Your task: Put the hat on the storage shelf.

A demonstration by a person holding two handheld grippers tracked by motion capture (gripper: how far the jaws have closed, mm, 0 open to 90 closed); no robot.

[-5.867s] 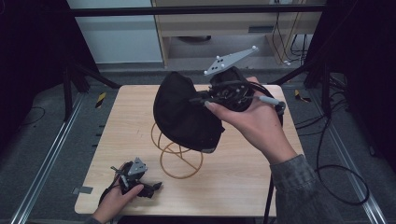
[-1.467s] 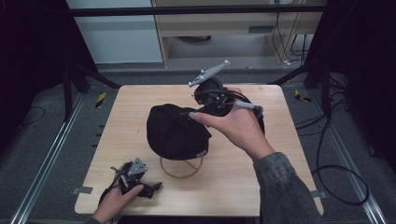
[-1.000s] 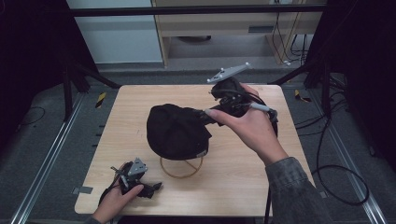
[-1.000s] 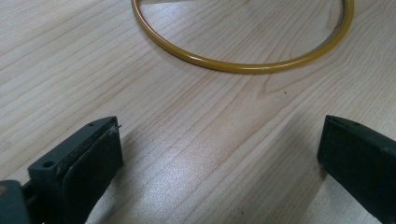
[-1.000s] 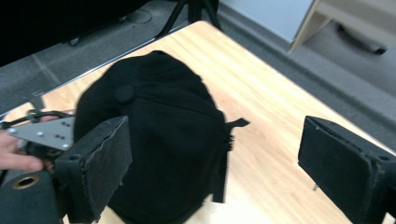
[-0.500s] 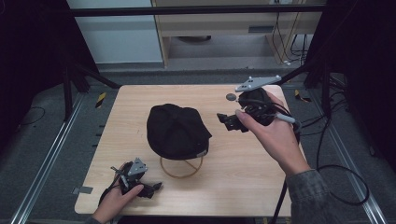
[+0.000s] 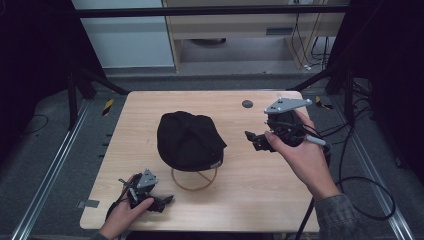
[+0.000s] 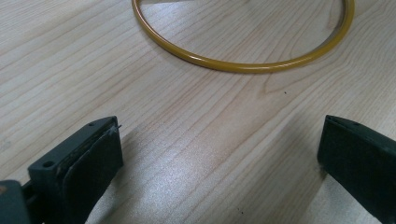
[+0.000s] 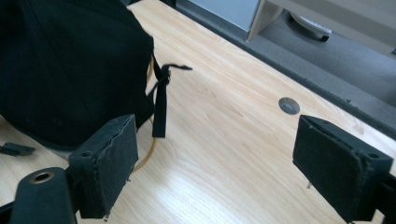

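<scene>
A black cap (image 7: 187, 140) sits on top of a yellow wire stand (image 7: 194, 179) in the middle of the wooden table (image 7: 260, 200). My right gripper (image 7: 255, 140) hovers open to the right of the cap, apart from it, with nothing between its jaws. In the right gripper view the cap (image 9: 70, 65) fills the left side, and its strap (image 9: 161, 102) hangs down beside the stand's wire. My left gripper (image 7: 167, 200) rests open on the table near the front left edge. The stand's yellow base ring (image 8: 243, 60) lies just ahead of its jaws.
A small grey disc (image 7: 247, 104) is set into the table near the far edge, also seen as a grey disc (image 9: 289, 105) in the right gripper view. Cables (image 7: 360, 180) trail off the table's right side. A metal frame surrounds the table.
My right gripper let go of the cap, which now rests on the stand, and drew back to the right. The left gripper has stayed still.
</scene>
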